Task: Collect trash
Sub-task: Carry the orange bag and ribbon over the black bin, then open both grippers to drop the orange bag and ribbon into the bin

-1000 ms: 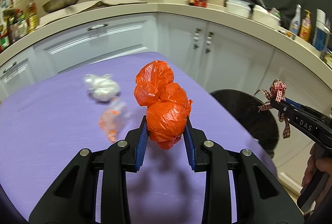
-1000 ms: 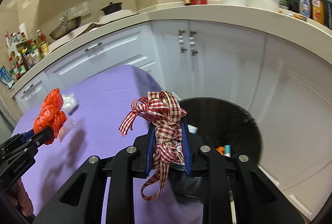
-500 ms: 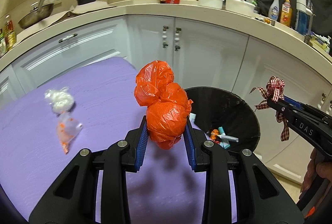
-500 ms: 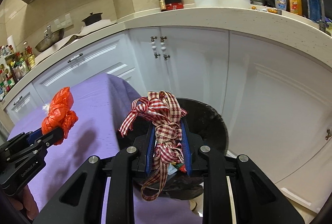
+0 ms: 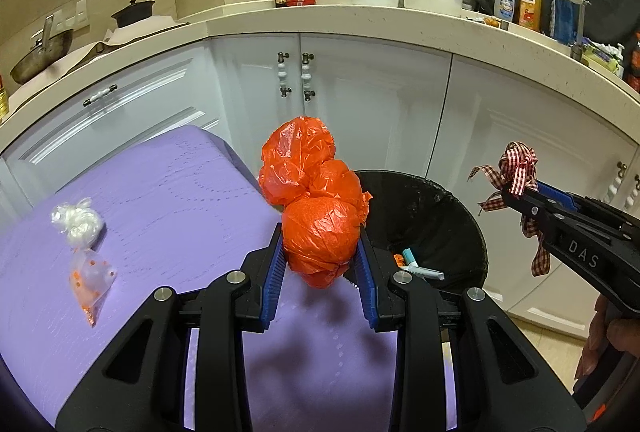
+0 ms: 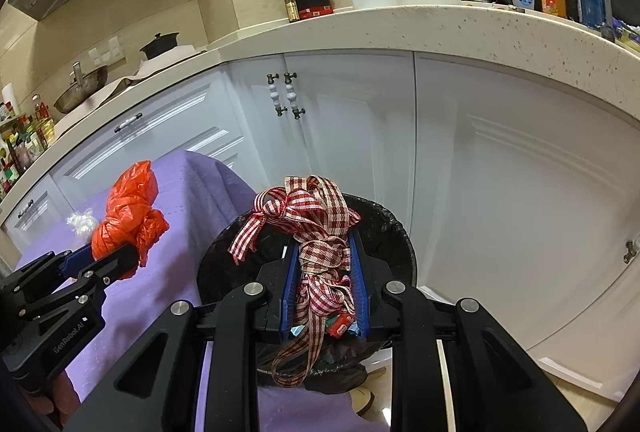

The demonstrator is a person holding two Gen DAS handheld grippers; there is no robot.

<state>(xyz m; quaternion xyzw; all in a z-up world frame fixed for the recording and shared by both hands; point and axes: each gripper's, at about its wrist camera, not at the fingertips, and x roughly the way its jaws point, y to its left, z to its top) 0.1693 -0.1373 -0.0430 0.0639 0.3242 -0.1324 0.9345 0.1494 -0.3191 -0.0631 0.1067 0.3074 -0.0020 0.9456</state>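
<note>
Comparing with a second ago, both views are seen to have swung from the purple table toward the black bin (image 5: pixel 460 208), which now fills the middle ground; the two loads are judged to be nearly in place for dropping.

Nearest in the left wrist view, the left gripper (image 5: pixel 320 264) is clamped on the crumpled orange plastic bag (image 5: pixel 316 208), its blue pads pressed against the lowest lump with a moderate gap between them. The bag is held above the edge of the purple table (image 5: pixel 168 200), just short of the bin's rim.

In the right wrist view, the right gripper (image 6: pixel 324 268) is closed narrowly on the red checked ribbon (image 6: pixel 316 232), whose loops stand above the pads while one tail hangs below. The ribbon is carried directly over the bin's mouth, where a few scraps already lie.

Farther back on the table, a clear bag with orange bits (image 5: pixel 88 276) and a white plastic wad (image 5: pixel 78 222) are left uncollected. Beyond, white cabinets (image 5: pixel 360 100) are seen.
</note>
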